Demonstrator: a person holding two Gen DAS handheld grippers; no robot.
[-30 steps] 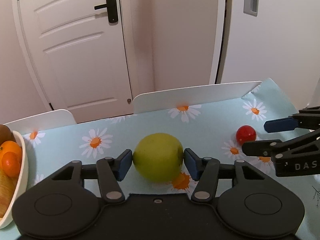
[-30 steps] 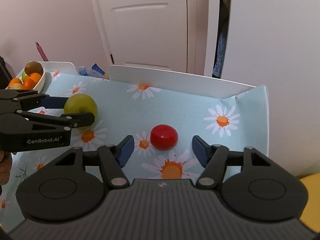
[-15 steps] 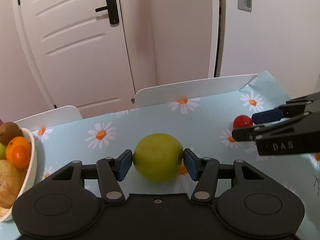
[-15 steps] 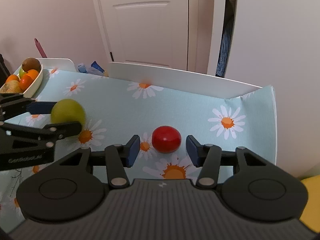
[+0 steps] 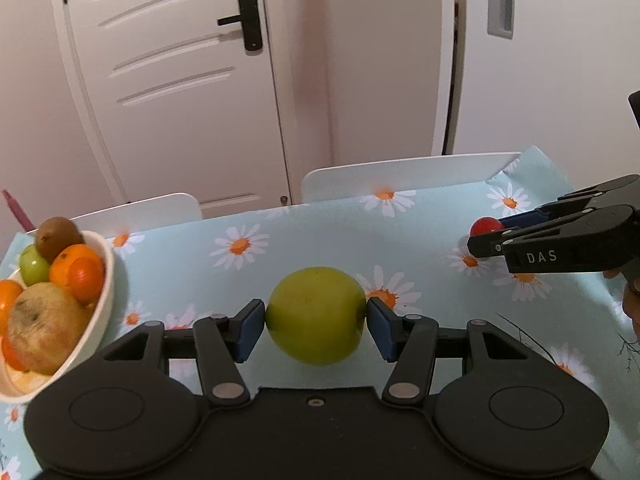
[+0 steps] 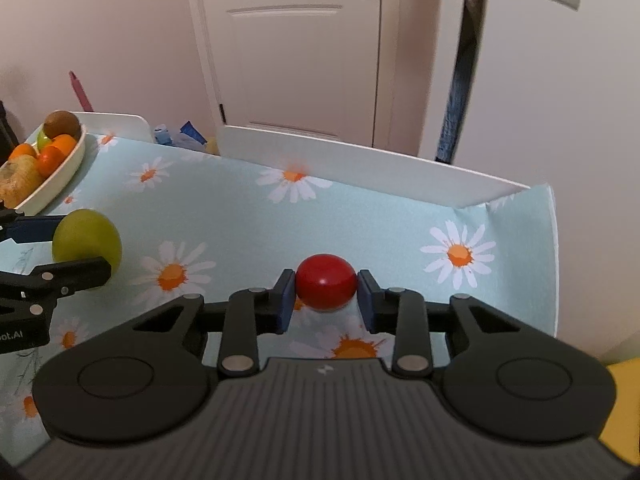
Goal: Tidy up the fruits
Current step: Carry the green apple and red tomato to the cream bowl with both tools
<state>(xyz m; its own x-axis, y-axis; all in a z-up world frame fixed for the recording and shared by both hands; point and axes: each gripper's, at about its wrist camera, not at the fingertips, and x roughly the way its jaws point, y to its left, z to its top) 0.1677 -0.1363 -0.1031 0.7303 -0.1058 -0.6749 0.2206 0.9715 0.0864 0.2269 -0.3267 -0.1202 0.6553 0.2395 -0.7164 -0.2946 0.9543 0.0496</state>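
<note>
White panelled door (image 5: pixel 172 80) with a black handle behind, pale walls, and right in front of me the table in its light blue daisy tablecloth (image 5: pixel 304 240), a low white board (image 6: pixel 360 168) standing along the far edge. My left gripper (image 5: pixel 316 322) has the green apple (image 5: pixel 316 314) squarely between its blue pads, one pad pressed on each flank, jaws partly spread to take the fruit's width. Over to the left sits the white bowl (image 5: pixel 105 280), already loaded: a kiwi (image 5: pixel 58 236) on top, oranges (image 5: pixel 76 272), a small green fruit, and a brownish apple (image 5: pixel 44 328) toward the front. The apple I'm holding is to the right of that bowl, near it but apart from its rim. Now the right side: my right gripper (image 6: pixel 326 300) is down at the cloth with the red tomato (image 6: pixel 326 286) between its pads, both blue pads touching its sides, jaws drawn in close around it. The tomato is at the table's right end, well apart from the bowl, beside a printed daisy. From the left camera I can see that right gripper from the side, tips closed on the red tomato. A pink stick (image 6: pixel 80 90) leans on the wall beyond the bowl.
</note>
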